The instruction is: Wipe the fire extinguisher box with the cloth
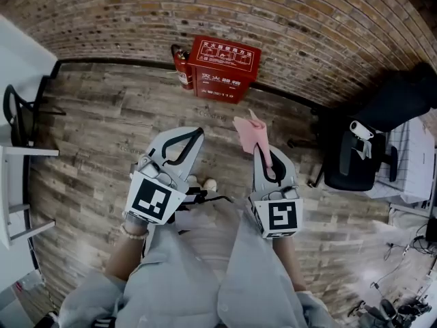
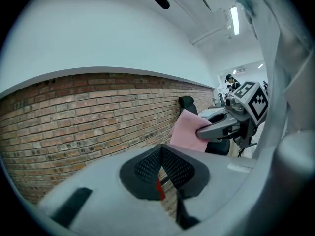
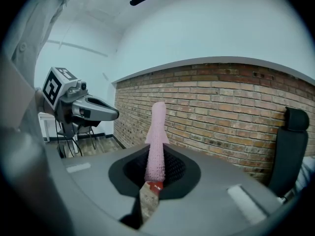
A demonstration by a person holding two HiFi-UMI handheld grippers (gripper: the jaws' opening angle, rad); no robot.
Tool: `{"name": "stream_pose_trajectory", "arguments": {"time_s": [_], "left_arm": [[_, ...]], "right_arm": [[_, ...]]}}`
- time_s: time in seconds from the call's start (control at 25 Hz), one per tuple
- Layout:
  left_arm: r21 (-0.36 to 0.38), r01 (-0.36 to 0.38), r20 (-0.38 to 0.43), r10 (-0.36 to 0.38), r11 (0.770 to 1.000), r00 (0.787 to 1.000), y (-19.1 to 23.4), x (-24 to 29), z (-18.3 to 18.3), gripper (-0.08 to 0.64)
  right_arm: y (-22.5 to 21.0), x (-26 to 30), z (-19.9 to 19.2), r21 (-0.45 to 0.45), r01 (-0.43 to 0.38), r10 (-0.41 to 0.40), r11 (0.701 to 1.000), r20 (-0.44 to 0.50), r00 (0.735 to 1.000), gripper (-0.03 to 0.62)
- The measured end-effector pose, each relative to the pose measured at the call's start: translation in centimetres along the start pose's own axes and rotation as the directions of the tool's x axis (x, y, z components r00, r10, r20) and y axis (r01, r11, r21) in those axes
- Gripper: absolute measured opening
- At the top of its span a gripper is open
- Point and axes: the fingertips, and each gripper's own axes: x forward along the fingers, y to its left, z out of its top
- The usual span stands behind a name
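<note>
The red fire extinguisher box stands on the wooden floor against the brick wall, ahead of both grippers. My right gripper is shut on a pink cloth, which sticks up out of the jaws, short of the box. In the right gripper view the cloth rises edge-on from between the pads. My left gripper is held level with it on the left, shut with nothing in it. The left gripper view shows the pink cloth in the right gripper. A red sliver of the box shows below the shut jaws.
A red fire extinguisher stands at the box's left side. A black office chair and a white desk are at the right. A black chair frame and white furniture are at the left.
</note>
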Motion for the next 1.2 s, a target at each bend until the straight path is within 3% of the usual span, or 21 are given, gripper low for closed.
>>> {"name": "stream_pose_trajectory", "arguments": {"time_s": [0.24,0.52,0.68,1.2], "left_arm": [[-0.085,-0.033,0.023,0.035,0.996,0.999,0.0,-0.2,0.1,-0.003],[-0.074,-0.038,0.025,0.040,0.997,0.999,2.7,1.1,-0.3,-0.003],[-0.064,-0.031,0.026,0.033,0.997,0.999,5.8,2.8,-0.7,-0.003],[-0.028,0.046,0.033,-0.046,0.999,0.998,18.0,8.8,-1.2,-0.003]], "right_arm": [[-0.1,-0.1,-0.8,-0.018,-0.023,0.023,1.000,-0.005,1.000,0.018],[-0.7,2.4,-0.4,-0.019,-0.013,0.013,1.000,-0.004,1.000,0.018],[-1.1,5.6,0.2,-0.024,-0.012,0.011,1.000,-0.040,0.999,0.018],[-3.6,18.9,5.3,-0.041,0.046,-0.047,0.998,-0.028,0.998,0.018]]}}
